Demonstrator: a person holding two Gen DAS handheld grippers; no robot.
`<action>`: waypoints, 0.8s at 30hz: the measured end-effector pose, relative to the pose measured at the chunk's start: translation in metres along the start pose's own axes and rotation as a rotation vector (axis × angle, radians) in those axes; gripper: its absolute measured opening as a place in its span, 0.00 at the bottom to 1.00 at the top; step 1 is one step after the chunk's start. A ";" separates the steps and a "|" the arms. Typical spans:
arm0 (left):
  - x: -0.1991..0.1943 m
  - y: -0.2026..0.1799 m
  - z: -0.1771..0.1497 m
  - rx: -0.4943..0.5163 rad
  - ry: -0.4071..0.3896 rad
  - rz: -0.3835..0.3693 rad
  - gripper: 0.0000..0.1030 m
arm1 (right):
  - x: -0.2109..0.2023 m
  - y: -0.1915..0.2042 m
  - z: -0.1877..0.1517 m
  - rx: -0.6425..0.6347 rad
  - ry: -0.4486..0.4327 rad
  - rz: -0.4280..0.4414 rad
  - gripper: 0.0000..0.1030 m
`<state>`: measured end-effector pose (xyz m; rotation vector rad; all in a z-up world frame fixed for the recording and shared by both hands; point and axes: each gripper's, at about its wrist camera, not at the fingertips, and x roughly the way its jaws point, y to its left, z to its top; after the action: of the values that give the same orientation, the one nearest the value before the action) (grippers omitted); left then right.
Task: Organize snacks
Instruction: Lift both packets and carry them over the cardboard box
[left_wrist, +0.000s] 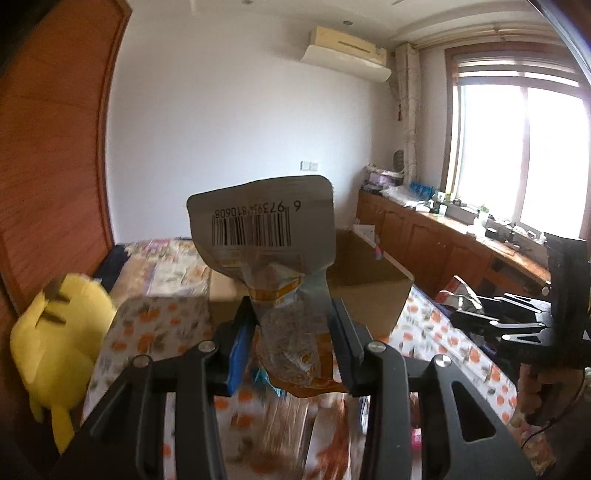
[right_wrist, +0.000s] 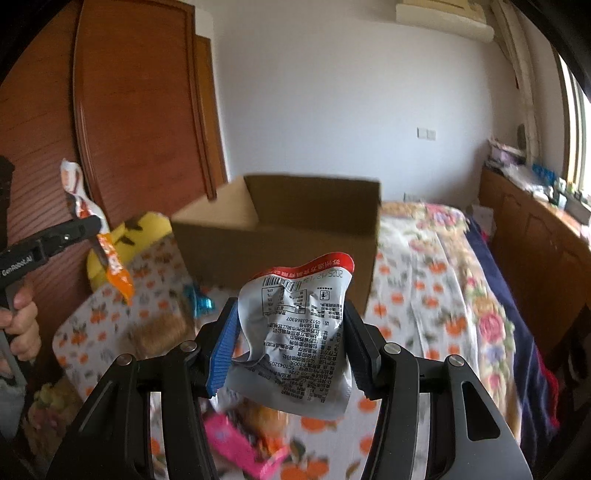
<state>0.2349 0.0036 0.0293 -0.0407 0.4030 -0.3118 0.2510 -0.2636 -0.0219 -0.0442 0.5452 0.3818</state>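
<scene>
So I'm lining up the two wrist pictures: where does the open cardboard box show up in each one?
Left wrist view: the cardboard box sits centre-right, mostly hidden behind the orange snack packet that the left hand-held gripper grips.
Right wrist view: the cardboard box sits at centre, open, above the grey snack packet in the right hand-held gripper.
Shared landmark: the yellow plush toy, left of the box in both.

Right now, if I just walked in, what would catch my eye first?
Two crinkled snack packets held up in the air: the left gripper pinches an orange-and-silver packet with its barcode showing, and the right gripper clamps a silver packet covered in print. Behind them an open cardboard box sits on the flowered bedspread, with a yellow plush toy at the bed's left side.
</scene>
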 end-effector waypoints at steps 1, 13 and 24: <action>0.005 0.000 0.007 0.006 -0.005 -0.006 0.37 | 0.002 0.000 0.008 -0.004 -0.009 0.006 0.53; 0.091 0.011 0.059 0.067 -0.006 -0.022 0.38 | 0.075 -0.008 0.086 -0.052 -0.051 0.009 0.53; 0.163 0.029 0.053 0.011 0.069 -0.069 0.39 | 0.151 -0.018 0.094 -0.037 0.005 -0.021 0.53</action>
<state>0.4063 -0.0199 0.0136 -0.0333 0.4693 -0.3839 0.4229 -0.2155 -0.0204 -0.0861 0.5421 0.3716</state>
